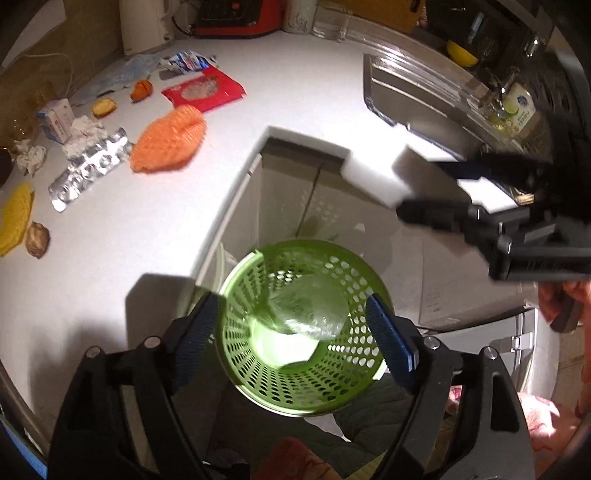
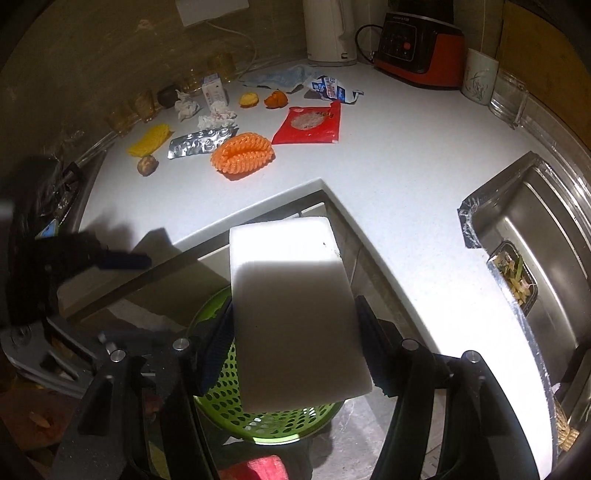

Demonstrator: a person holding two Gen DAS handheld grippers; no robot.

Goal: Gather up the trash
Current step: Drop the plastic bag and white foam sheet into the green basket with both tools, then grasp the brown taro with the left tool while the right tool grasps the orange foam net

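Observation:
A green perforated basket (image 1: pixel 258 369) stands on the floor below the corner of the white counter (image 1: pixel 147 240). My left gripper (image 1: pixel 291 310) hangs open right over it, nothing between its blue pads. Inside the basket lies a crumpled clear plastic piece (image 1: pixel 314 306) over something white. My right gripper (image 2: pixel 295 314) is shut on a white foam block (image 2: pixel 295 306), held above the basket (image 2: pixel 229 402); in the left wrist view that gripper (image 1: pixel 436 190) and the block (image 1: pixel 417 173) are at the right. On the counter lie an orange foam net (image 1: pixel 168 142), a red packet (image 1: pixel 203 90) and a blister pack (image 1: pixel 88 168).
More litter sits at the counter's far left: a yellow net (image 1: pixel 14 218), a small carton (image 1: pixel 55 120), crumpled tissues (image 2: pixel 188 105), fruit peel (image 2: pixel 275 99). A steel sink (image 2: pixel 535 229) lies right; a kettle (image 2: pixel 328 29) and a red appliance (image 2: pixel 417 48) stand at the back.

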